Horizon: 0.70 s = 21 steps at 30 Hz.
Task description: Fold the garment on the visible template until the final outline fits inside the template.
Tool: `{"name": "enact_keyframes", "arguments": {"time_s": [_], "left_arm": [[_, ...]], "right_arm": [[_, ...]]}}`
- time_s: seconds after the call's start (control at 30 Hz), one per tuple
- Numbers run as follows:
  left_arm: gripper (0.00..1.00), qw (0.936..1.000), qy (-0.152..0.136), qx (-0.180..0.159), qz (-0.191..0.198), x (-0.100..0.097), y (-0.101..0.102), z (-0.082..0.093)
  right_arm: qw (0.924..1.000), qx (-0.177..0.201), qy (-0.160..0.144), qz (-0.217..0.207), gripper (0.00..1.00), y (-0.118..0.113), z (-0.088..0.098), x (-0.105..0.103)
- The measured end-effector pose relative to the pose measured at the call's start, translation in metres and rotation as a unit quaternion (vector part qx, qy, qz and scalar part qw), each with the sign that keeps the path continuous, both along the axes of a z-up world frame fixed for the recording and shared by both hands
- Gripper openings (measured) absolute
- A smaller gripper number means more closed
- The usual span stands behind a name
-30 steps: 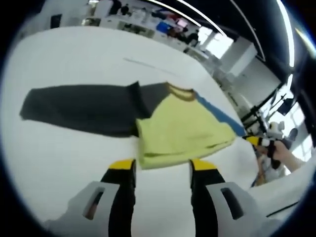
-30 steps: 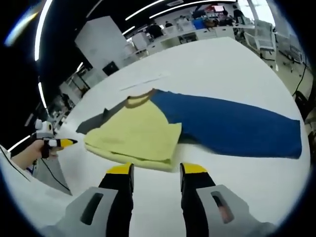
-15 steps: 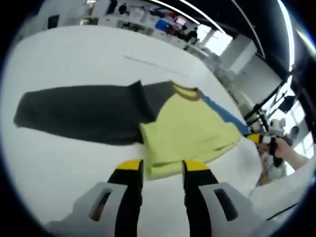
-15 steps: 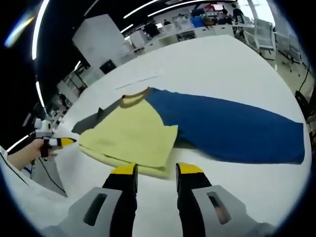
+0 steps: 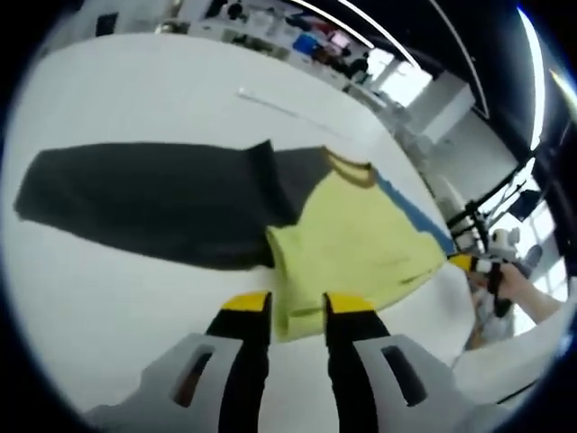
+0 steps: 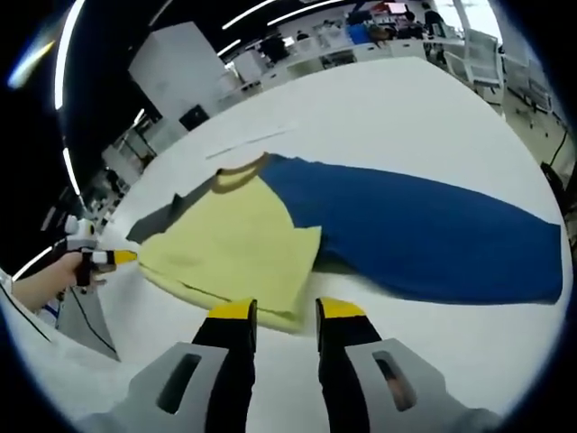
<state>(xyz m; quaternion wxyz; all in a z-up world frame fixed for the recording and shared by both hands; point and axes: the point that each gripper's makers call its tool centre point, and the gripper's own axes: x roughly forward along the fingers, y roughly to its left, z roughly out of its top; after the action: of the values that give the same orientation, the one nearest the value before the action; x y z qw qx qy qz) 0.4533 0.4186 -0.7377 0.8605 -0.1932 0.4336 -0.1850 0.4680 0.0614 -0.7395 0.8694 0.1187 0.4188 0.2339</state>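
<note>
A long-sleeved cloth garment lies flat on a broad white bench (image 5: pixel 117 298), its pale yellow body (image 5: pixel 356 248) folded up into a squat panel in the middle, with a brown collar (image 5: pixel 353 170) at the far edge. One dark grey sleeve (image 5: pixel 144 203) stretches out flat to one side, and one blue sleeve (image 6: pixel 424 236) stretches out to the other side, each reaching well away from the yellow body. In the left gripper view, the left gripper (image 5: pixel 297 311) sits at the near hem of the yellow panel, its yellow-tipped black jaws narrowed with the hem's edge between their tips; whether they pinch the cloth cannot be told. In the right gripper view, the right gripper (image 6: pixel 283 314) is at the opposite near corner of the yellow panel, its jaws likewise narrow and just at the folded edge, with grip on the fabric unclear. A thin pale strip (image 6: pixel 248 138) lies on the bench beyond the collar. Behind the bench, an open room with desks and ceiling light bars is blurred.
</note>
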Motion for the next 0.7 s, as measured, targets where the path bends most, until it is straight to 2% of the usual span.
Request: {"name": "enact_keyframes", "arguments": {"time_s": [0.33, 0.53, 0.7], "left_arm": [[0.05, 0.9999, 0.011, 0.007, -0.001, -0.0011, 0.0006, -0.0054], [0.01, 0.9998, 0.016, 0.007, 0.004, -0.0013, 0.0016, -0.0066], [0.0, 0.9998, 0.017, 0.009, 0.011, -0.0004, 0.0013, -0.0054]], "right_arm": [[0.9999, -0.002, -0.005, 0.008, 0.13, 0.0064, -0.0038, 0.0051], [0.9999, -0.007, -0.008, 0.01, 0.05, 0.0046, -0.0044, 0.0047], [0.9999, -0.007, -0.014, 0.007, 0.04, 0.0029, -0.0018, 0.0051]]}}
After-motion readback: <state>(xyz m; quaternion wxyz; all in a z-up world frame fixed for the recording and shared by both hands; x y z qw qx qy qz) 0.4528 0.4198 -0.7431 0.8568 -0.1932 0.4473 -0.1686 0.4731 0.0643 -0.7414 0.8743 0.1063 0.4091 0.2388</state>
